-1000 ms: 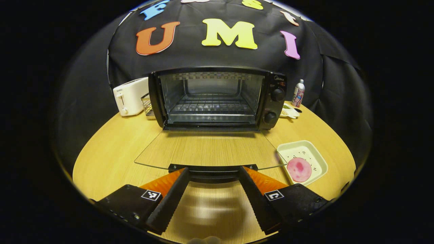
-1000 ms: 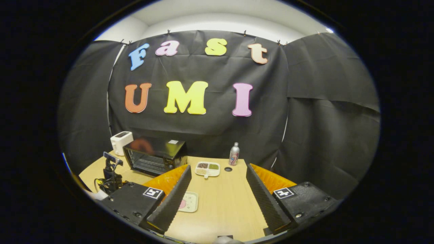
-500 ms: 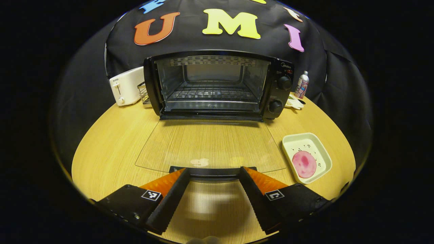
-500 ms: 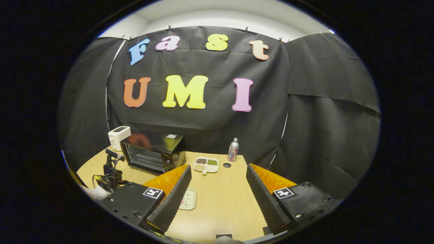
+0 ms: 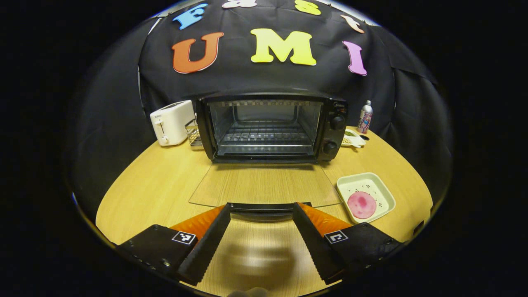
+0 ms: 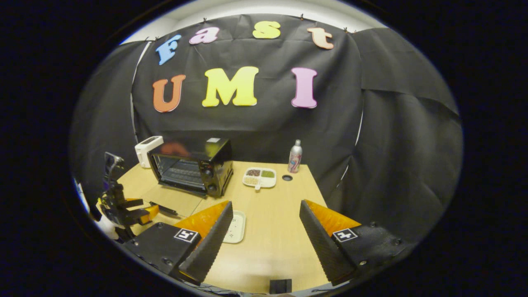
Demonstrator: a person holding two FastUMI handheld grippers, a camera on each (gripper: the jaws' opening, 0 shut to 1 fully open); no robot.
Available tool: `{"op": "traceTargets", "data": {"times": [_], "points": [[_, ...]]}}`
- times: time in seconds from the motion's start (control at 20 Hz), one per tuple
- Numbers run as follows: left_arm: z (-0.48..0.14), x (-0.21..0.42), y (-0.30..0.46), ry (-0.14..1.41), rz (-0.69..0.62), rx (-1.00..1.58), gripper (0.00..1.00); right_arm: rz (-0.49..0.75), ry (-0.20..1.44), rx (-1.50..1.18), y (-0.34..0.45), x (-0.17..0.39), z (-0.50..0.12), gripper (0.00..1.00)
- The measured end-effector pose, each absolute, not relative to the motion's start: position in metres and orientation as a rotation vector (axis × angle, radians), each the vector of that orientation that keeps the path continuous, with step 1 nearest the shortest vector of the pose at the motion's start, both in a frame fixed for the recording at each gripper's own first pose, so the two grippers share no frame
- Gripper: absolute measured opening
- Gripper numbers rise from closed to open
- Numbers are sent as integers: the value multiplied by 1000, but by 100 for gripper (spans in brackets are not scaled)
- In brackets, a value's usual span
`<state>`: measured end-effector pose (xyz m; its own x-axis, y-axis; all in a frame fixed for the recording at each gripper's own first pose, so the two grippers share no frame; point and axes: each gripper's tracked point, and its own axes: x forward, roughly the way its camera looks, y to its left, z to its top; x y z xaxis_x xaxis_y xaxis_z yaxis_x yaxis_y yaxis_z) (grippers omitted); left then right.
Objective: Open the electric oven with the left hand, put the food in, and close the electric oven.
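Electric oven (image 5: 270, 126) stands open, door (image 5: 264, 185) flat; both grippers (image 5: 260, 243) (image 6: 264, 239) gape wide, empty. Reaching across for the ham tray (image 5: 365, 197) beside it risks knocking that glass.

**Count of items on the table**

One electric oven (image 5: 268, 126) at center frame. One white toaster (image 5: 171, 122) to its left. One wire rack (image 5: 192, 135) between them. One square dish (image 5: 365, 197) at lower right, holding one pink food piece (image 5: 361, 204). One bottle (image 5: 364, 117) and one divided snack tray (image 6: 259, 177). Two oven knobs (image 5: 337, 122).
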<state>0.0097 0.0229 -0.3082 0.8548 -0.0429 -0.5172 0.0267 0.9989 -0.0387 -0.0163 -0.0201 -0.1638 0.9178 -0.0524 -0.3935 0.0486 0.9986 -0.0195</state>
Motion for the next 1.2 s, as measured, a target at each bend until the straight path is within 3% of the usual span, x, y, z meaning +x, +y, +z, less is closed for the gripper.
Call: {"op": "traceTargets", "data": {"times": [0.25,0.3,0.35,0.5,0.6,0.85,0.95,1.2], "points": [[-241,-25,21,439,-26,-49,97,10,592,25,-12,13,-248,96],[-225,-32,22,413,-11,-48,97,29,639,36,-10,18,-267,89],[-209,-36,25,388,10,-50,97,48,684,57,-7,24,-285,91],[-161,-50,29,317,60,-61,97,103,798,119,4,42,-330,84],[-136,-58,34,285,99,-42,97,131,854,143,10,53,-347,74],[-84,-72,35,226,200,-16,97,206,971,174,22,89,-378,63],[-76,-76,31,221,229,-21,100,216,1038,169,24,98,-388,58],[-73,-84,25,220,272,-36,97,221,1128,152,30,112,-394,50]]}}
